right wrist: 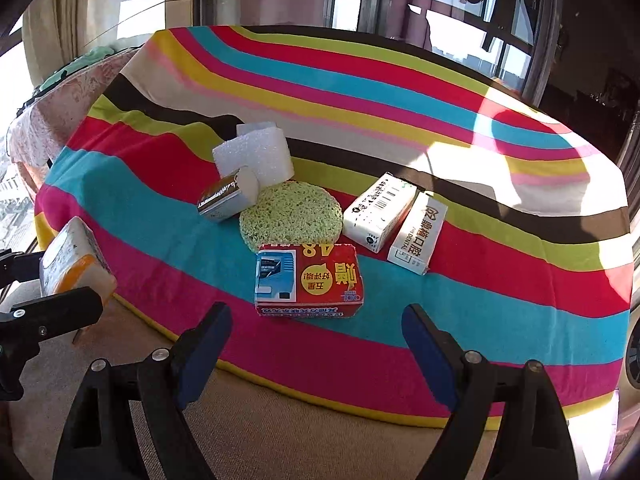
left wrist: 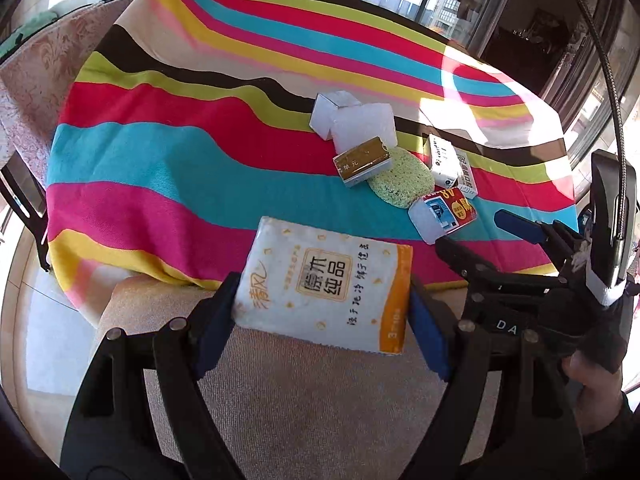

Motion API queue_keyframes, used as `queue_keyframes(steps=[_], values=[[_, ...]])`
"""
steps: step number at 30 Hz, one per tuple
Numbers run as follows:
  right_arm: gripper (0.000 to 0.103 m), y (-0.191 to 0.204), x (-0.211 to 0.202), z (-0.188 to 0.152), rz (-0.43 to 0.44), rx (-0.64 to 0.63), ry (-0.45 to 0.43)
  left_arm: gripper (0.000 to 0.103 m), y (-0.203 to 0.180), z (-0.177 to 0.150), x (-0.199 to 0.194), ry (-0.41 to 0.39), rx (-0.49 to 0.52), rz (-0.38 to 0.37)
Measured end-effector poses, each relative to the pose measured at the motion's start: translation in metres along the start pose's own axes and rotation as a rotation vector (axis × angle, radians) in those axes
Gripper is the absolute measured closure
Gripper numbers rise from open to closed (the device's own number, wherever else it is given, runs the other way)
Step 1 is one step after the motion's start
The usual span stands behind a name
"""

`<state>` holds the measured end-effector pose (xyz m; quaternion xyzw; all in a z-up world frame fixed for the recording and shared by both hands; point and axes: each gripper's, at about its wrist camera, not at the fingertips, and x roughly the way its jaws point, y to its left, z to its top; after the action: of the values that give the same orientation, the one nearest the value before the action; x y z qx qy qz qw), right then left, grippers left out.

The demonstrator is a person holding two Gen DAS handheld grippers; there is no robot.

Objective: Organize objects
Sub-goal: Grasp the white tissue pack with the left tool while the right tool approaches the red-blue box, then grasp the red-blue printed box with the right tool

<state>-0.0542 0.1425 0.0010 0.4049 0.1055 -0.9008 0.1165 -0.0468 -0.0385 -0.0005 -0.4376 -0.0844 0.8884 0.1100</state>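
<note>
Clamped between left claw (left wrist: 322,322) pads: tissue pack (left wrist: 326,282).

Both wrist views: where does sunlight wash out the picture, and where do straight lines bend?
Left wrist view: glare bleaches the striped cloth at upper right; the tissue pack stays readable. Right wrist view: a bright patch bleaches the cloth's right side; the stripes curve strongly toward the edges.

Striped cloth (right wrist: 400,128), bearing foam blocks (right wrist: 256,152), green sponge (right wrist: 292,216), boxes (right wrist: 308,280)
</note>
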Motion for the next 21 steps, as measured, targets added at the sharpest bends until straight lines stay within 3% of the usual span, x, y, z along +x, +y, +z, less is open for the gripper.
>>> queue_keyframes(steps=[9, 10, 13, 17, 21], values=[[0.015, 0.006, 0.028, 0.015, 0.005, -0.018, 0.044, 0.022, -0.012, -0.017, -0.012, -0.036, -0.041, 0.008], [0.017, 0.007, 0.031, 0.016, 0.004, -0.021, 0.050, 0.022, -0.013, -0.019, -0.013, -0.041, -0.043, 0.010], [0.043, 0.008, 0.039, 0.017, 0.011, -0.014, 0.063, 0.022, -0.017, -0.023, -0.017, -0.052, -0.043, 0.017], [0.043, 0.001, 0.031, 0.011, 0.031, 0.017, 0.045, 0.022, -0.021, -0.028, -0.021, -0.054, -0.043, 0.013], [0.043, -0.005, 0.002, 0.001, -0.002, 0.046, -0.023, 0.022, -0.029, -0.033, -0.028, -0.070, -0.025, -0.002]])
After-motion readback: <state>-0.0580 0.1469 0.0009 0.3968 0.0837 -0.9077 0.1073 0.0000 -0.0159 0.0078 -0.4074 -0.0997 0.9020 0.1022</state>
